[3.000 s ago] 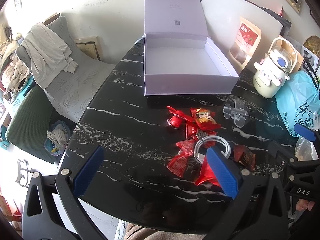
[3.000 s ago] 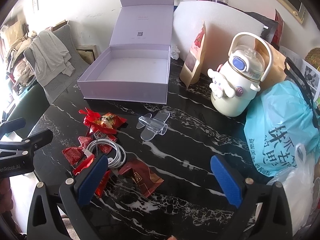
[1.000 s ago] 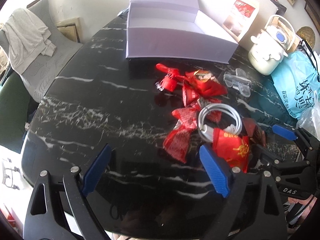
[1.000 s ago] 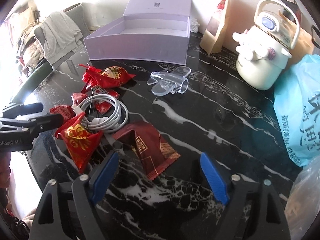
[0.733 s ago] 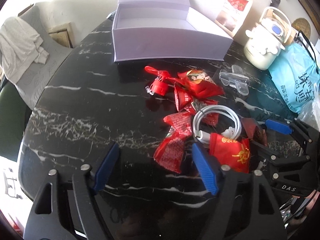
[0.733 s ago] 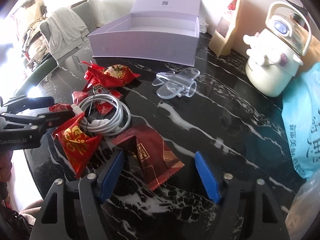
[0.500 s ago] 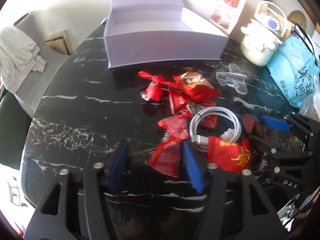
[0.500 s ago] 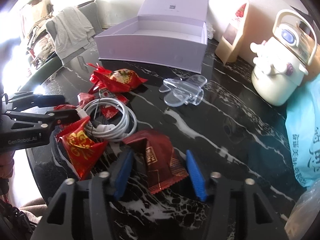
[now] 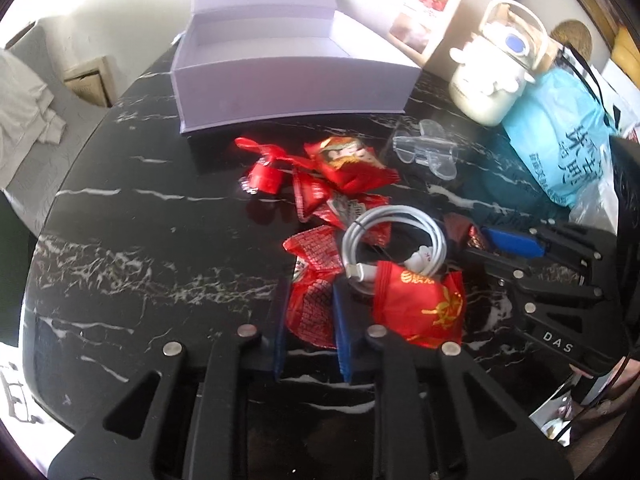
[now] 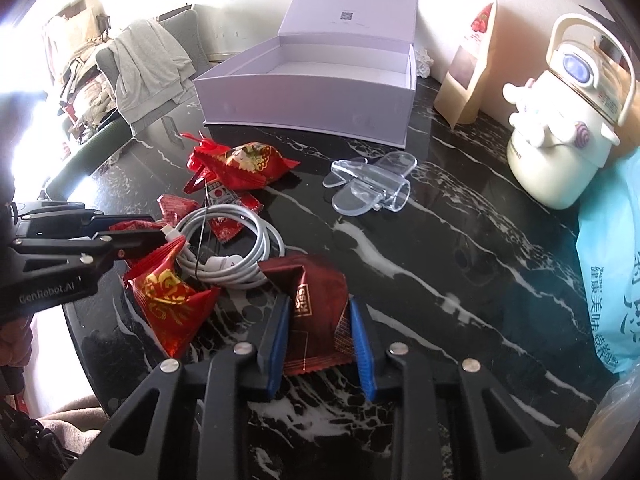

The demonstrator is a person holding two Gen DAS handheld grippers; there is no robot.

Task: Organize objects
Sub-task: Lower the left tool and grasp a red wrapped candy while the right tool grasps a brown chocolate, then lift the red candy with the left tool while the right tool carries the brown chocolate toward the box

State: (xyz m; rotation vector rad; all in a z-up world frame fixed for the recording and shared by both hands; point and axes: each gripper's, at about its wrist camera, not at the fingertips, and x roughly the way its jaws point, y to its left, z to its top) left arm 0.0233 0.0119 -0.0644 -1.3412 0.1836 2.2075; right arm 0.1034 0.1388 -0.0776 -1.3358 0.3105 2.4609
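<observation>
Trouble lies near the table's (image 10: 460, 264) front edge — the left gripper (image 9: 310, 312) pinches a red packet (image 9: 312, 308), the right gripper (image 10: 318, 326) a dark-red packet (image 10: 316, 316), and either thin wrapper could slip out or drag the white cable (image 10: 236, 252) along.

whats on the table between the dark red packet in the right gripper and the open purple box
In the right wrist view, only bare black marble lies between the dark red packet and the purple box; the white cable and clear holder flank that stretch.

Black table (image 10: 460, 264) with white marble veins, lilac box (image 10: 308, 96), bright red wrappers (image 9: 348, 164) – gold print – white cable (image 9: 394, 246) mid-frame.
</observation>
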